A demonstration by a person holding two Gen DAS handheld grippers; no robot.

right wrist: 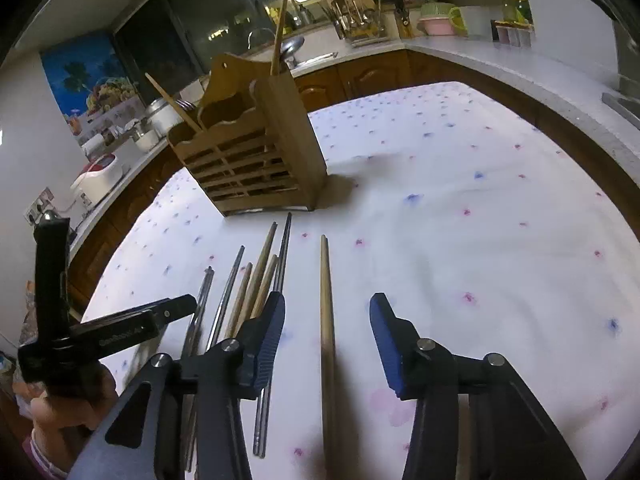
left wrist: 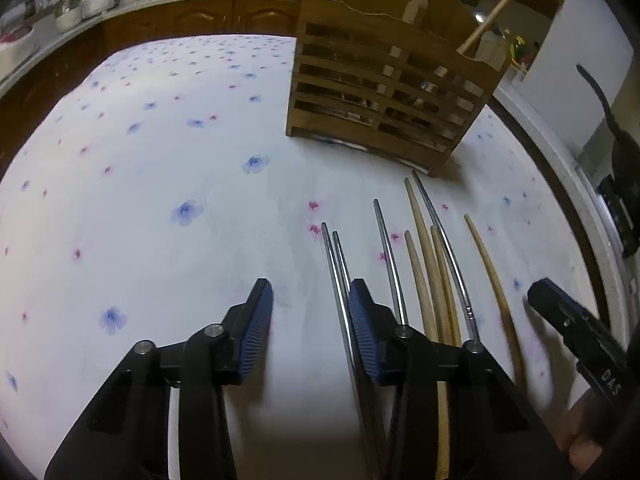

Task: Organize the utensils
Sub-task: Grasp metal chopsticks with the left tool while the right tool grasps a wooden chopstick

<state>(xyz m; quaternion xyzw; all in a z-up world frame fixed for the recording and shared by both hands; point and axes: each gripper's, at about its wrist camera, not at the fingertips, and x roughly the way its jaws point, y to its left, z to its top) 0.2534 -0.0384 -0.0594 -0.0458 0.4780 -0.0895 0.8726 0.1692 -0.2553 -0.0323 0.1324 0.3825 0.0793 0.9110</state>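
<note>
Several metal chopsticks and wooden chopsticks lie side by side on the flowered tablecloth, in front of a slatted wooden utensil holder. The holder has a wooden stick standing in it. My left gripper is open and empty, its right finger resting beside two metal chopsticks. My right gripper is open, its jaws on either side of a lone wooden chopstick on the cloth. The other chopsticks lie left of it.
The tablecloth covers a table ringed by wooden cabinets and a white counter with pots, a rice cooker and a dish rack. The other gripper shows at each view's edge, the right one and the left one.
</note>
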